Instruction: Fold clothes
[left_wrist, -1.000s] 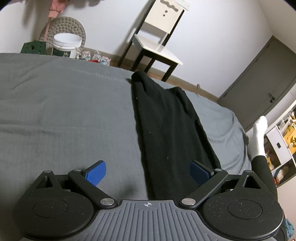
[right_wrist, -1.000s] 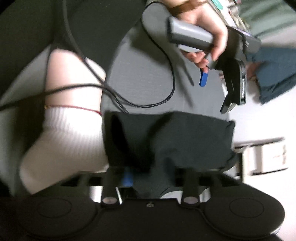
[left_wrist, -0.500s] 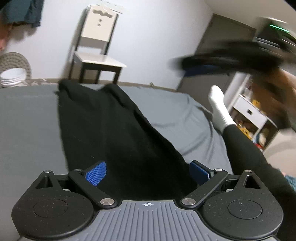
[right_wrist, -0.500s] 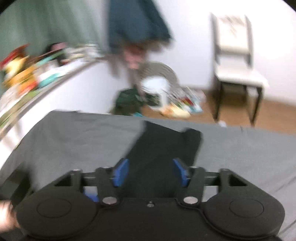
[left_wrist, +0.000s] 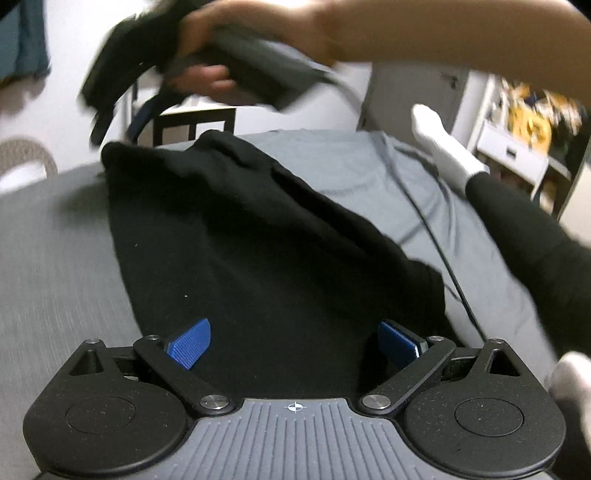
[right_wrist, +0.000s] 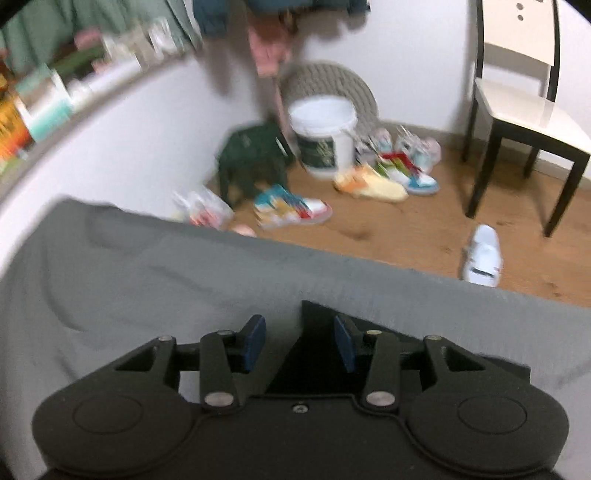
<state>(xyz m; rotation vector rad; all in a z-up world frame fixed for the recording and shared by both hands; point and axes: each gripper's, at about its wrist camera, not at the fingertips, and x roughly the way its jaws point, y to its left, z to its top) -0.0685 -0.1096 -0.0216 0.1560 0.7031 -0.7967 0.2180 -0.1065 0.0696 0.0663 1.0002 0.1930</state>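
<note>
Black garment (left_wrist: 258, 251) lies in a long strip on the grey bed (left_wrist: 55, 251), its near end between the left gripper (left_wrist: 295, 341), jaws wide and closed on nothing. Judging by the strip, a lengthwise fold is in; to fold it across well, pinch both layers at the edge and keep it flat. Right gripper (right_wrist: 299, 341) hovers over the far corner (right_wrist: 317, 332), jaws partly apart, gripping nothing. Beyond the bed, a white bucket (right_wrist: 323, 140) stands on the floor; its contents are hidden.

Both wrist views sit low over the grey bed (left_wrist: 66, 236), sharing the black garment (left_wrist: 236, 236).
</note>
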